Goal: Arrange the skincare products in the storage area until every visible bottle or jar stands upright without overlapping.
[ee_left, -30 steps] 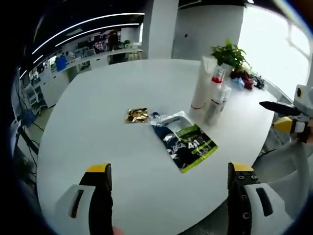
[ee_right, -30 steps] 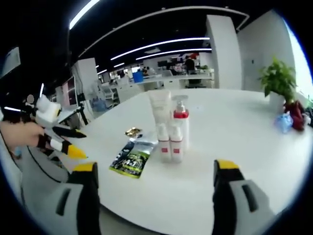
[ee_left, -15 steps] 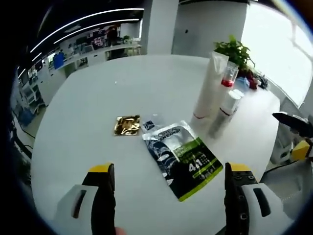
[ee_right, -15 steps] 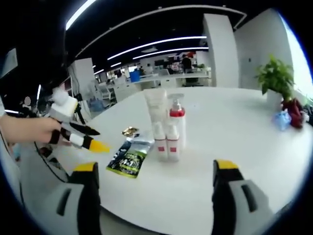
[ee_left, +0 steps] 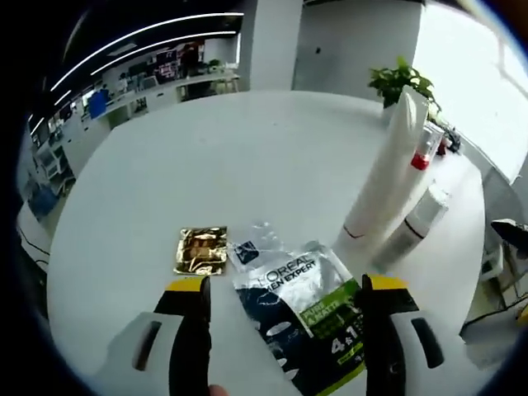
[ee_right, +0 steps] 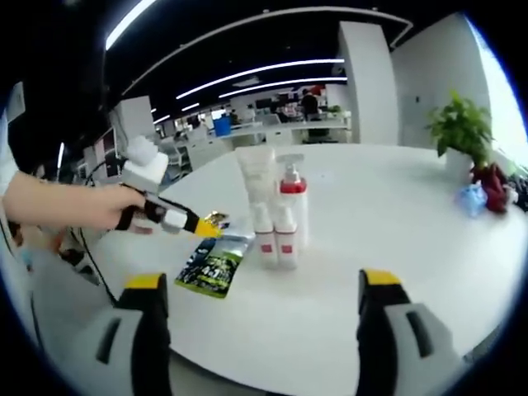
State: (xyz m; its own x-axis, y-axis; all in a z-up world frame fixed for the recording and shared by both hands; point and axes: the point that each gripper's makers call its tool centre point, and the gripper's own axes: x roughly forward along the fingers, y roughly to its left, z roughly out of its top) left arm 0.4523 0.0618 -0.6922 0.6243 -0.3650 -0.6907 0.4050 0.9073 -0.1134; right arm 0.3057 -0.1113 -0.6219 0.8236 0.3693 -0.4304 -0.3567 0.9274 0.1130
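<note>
On the white table [ee_left: 206, 157] a tall white tube [ee_left: 388, 169] stands upright with a red-collared pump bottle [ee_left: 421, 157] and a small white bottle [ee_left: 419, 227] beside it. A dark and green sachet [ee_left: 307, 318] lies flat between the tips of my open left gripper [ee_left: 287, 285]; a gold sachet [ee_left: 200, 250] lies just beyond it. In the right gripper view the tube [ee_right: 252, 177], pump bottle [ee_right: 290, 194] and two small red-labelled bottles [ee_right: 275, 239] stand close together. My right gripper [ee_right: 262, 280] is open, short of them. The left gripper [ee_right: 202, 228], held by a hand, hovers over the green sachet [ee_right: 210, 266].
A potted plant [ee_right: 458, 132] stands at the table's far side, with a blue object [ee_right: 472, 198] and a red object [ee_right: 492, 177] near it. Office desks and chairs lie beyond the table. The table's front edge [ee_right: 272, 363] is close to my right gripper.
My left gripper has moved forward and down toward the two sachets, which now lie close to its tips. The right gripper has hardly moved. The bottles stand as before.
</note>
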